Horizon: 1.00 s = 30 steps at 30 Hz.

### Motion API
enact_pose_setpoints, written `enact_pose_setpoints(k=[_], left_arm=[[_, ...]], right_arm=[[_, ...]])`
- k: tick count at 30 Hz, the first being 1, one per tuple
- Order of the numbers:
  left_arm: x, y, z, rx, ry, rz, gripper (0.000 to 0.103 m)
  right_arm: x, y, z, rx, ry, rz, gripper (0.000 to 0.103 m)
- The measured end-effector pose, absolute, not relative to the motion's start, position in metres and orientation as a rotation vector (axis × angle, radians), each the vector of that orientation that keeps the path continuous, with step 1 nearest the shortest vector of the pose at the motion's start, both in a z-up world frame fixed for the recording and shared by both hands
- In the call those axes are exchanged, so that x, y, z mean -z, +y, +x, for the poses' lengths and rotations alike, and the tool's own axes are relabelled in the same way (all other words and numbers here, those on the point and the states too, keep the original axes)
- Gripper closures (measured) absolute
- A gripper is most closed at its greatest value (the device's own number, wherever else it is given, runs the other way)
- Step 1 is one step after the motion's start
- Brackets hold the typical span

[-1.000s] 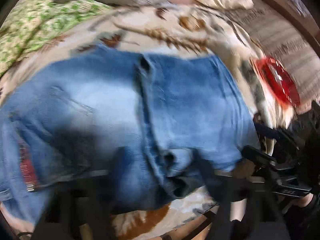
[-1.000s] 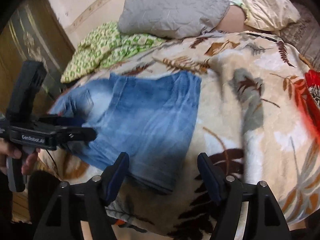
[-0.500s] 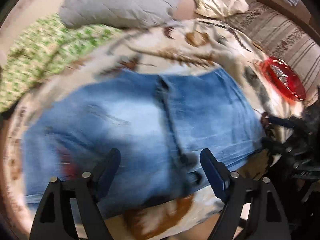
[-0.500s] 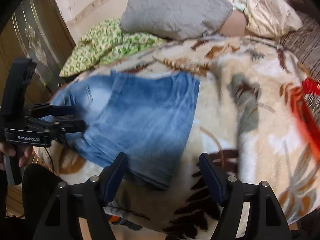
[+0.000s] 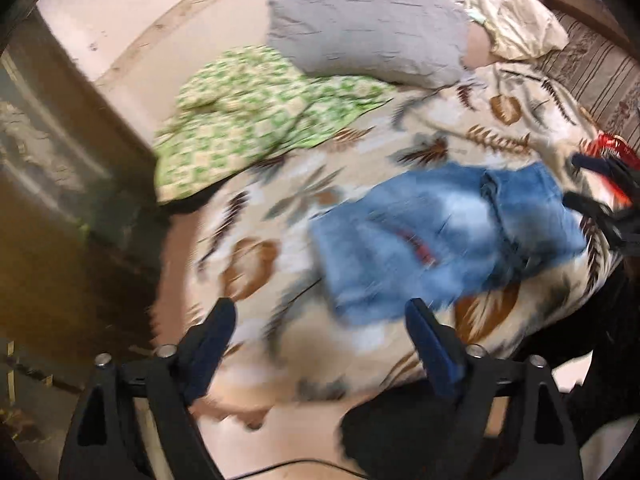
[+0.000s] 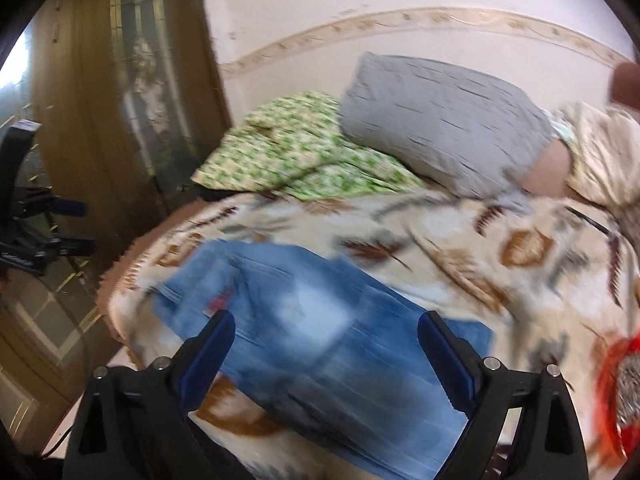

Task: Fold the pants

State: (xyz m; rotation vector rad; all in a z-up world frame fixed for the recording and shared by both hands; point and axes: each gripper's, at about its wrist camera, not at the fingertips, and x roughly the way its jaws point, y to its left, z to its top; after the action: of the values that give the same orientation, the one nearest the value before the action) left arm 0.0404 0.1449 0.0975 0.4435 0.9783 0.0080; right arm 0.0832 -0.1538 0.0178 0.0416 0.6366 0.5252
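Observation:
The folded blue jeans lie on the leaf-patterned blanket near the bed's front edge; they also show in the right wrist view. My left gripper is open and empty, pulled back off the bed's left front corner, apart from the jeans. My right gripper is open and empty, hovering just above the jeans' near edge. The right gripper's tips show at the right edge of the left wrist view; the left gripper shows at the far left of the right wrist view.
A grey pillow and a green patterned cloth lie at the head of the bed. A cream pillow is at the back right. A red object lies on the blanket's right. A wooden door stands left.
My left gripper let go of the jeans, opened and pulled back to the left off the bed. My right gripper stayed open and swung left over the jeans.

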Motion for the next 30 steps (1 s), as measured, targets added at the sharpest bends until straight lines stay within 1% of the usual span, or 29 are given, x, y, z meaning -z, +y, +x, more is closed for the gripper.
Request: enact_pose_setpoints(k=[1, 3, 5, 8, 10, 12, 15, 19, 26, 30], left_arm=[[-0.104, 0.155, 0.030, -0.028, 0.980, 0.448, 0.009], [-0.109, 0.174, 0.014, -0.070, 0.999, 0.452, 0.009], [-0.106, 0.195, 0.000, -0.081, 1.018, 0.383, 0.009], [-0.088, 0.212, -0.009, -0.057, 1.011, 0.243, 0.009], [-0.066, 0.216, -0.009, -0.044, 0.997, 0.183, 0.008], [-0.040, 0.219, -0.001, -0.017, 0.993, 0.097, 0.005], [0.004, 0.229, 0.019, 0.011, 1.018, -0.108, 0.004], [0.050, 0.232, 0.040, 0.083, 0.999, -0.355, 0.001], [0.111, 0.224, 0.078, 0.195, 0.982, -0.570, 0.001], [0.129, 0.227, 0.103, 0.177, 0.918, -0.623, 0.001]], right_arm=[[-0.020, -0.145, 0.084, -0.542, 0.631, 0.038, 0.009], [-0.022, -0.127, 0.086, -0.575, 0.624, 0.034, 0.009], [-0.025, -0.109, 0.089, -0.606, 0.625, 0.033, 0.009], [-0.027, -0.086, 0.093, -0.639, 0.642, 0.017, 0.009], [-0.028, -0.073, 0.096, -0.650, 0.649, -0.016, 0.009], [-0.028, -0.060, 0.101, -0.661, 0.665, -0.055, 0.006], [-0.028, -0.042, 0.110, -0.683, 0.689, -0.108, 0.003], [-0.029, -0.021, 0.131, -0.694, 0.740, -0.150, 0.002], [-0.034, -0.006, 0.148, -0.666, 0.760, -0.187, 0.002], [-0.031, -0.008, 0.151, -0.647, 0.779, -0.176, 0.002]])
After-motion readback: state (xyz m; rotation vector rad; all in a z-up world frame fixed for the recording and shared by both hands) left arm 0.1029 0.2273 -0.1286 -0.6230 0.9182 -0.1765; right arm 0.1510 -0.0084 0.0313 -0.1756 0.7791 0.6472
